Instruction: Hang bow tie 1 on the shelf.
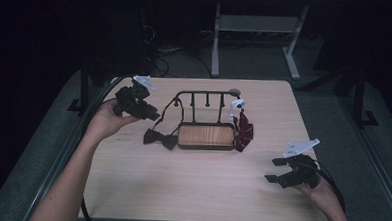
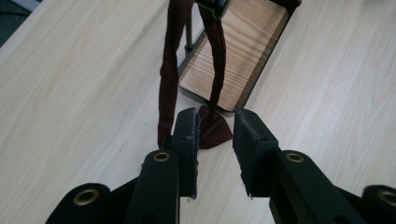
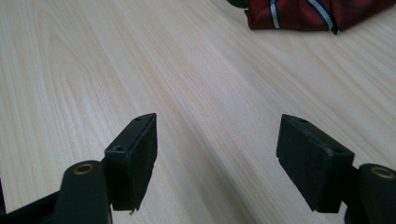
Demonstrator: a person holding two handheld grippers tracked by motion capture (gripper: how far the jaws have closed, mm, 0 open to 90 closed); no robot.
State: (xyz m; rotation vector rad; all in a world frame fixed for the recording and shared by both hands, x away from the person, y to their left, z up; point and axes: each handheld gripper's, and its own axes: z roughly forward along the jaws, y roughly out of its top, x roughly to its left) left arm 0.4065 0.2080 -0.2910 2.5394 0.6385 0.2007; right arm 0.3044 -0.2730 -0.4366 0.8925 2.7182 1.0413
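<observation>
Pale wood-grain table (image 1: 190,185) nearest; dark room, white desk frame (image 1: 257,38) behind.

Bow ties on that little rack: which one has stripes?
The red plaid bow tie at the rack's right end, with white and blue stripes. The plain dark maroon bow tie at the left has none.

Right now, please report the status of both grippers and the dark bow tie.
Left gripper open, nothing gripped. Dark bow tie on the table, strap hung on rack. Right gripper open, idle. Nothing in the way.
</observation>
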